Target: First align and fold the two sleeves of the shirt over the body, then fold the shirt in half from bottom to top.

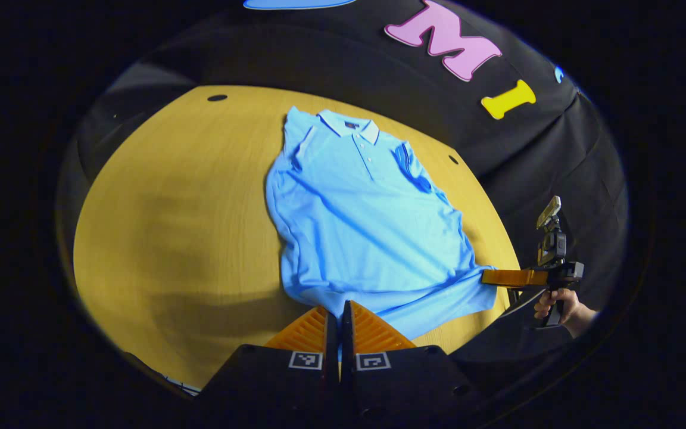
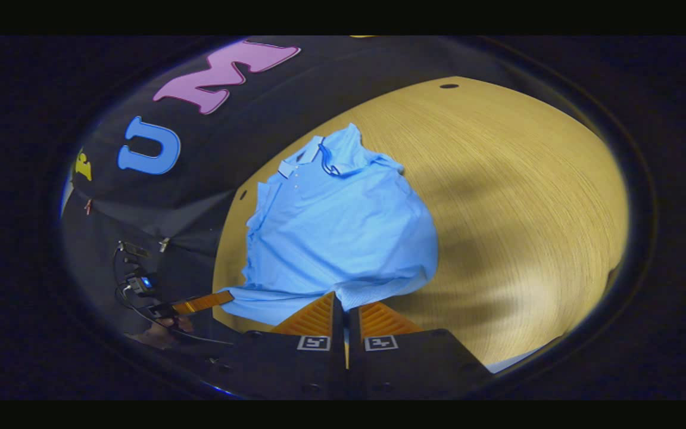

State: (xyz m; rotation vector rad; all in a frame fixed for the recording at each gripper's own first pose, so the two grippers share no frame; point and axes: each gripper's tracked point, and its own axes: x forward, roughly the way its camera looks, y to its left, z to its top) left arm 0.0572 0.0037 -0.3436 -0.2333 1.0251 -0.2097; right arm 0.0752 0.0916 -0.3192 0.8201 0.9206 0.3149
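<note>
Left gripper view: we see the blue shirt (image 1: pixel 367 220) flat on the counter (image 1: pixel 188 238), sleeves already folded in, its long axis running from the collar (image 1: pixel 349 126) at the far edge to the hem at the near edge. We have the left tongs (image 1: pixel 339 316) pressed together on the hem; the right tongs (image 2: pixel 343 307) pinch the hem's other corner.

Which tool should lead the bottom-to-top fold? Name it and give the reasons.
Neither alone: the left tool and the right tool both appear shut on the bottom hem of the shirt, so probably lift both together.
</note>
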